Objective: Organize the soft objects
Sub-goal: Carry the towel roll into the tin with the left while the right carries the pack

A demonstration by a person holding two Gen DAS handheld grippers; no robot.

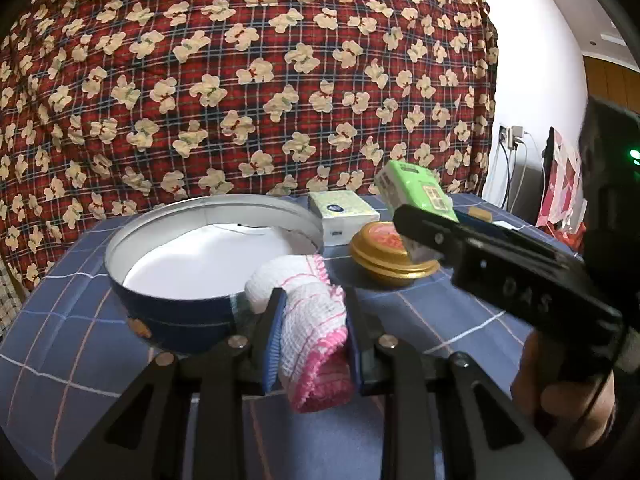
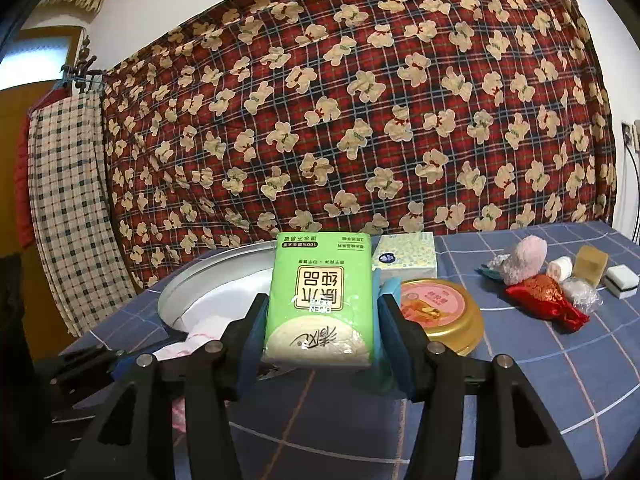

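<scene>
My left gripper [image 1: 314, 312] is shut on a white cloth with pink checks and a pink edge [image 1: 308, 320], held just in front of a round blue tin [image 1: 176, 312] with a white inside. My right gripper [image 2: 318, 312] is shut on a green pack of tissues [image 2: 320, 300], held upright above the table, right of the tin [image 2: 208, 276]. In the left wrist view the right gripper [image 1: 424, 236] comes in from the right with the green pack [image 1: 416, 196] over a gold tin. A corner of the pink cloth [image 2: 196, 336] shows at the lower left of the right wrist view.
A gold round tin [image 1: 390, 256] and a white tissue box [image 1: 342, 216] stand behind the grippers on the blue checked tablecloth [image 2: 560, 380]. Far right lie a pink fluffy thing [image 2: 524, 260], a red pouch [image 2: 548, 300], a sponge [image 2: 620, 280] and small rolls. A red teddy-print blanket [image 2: 360, 120] hangs behind.
</scene>
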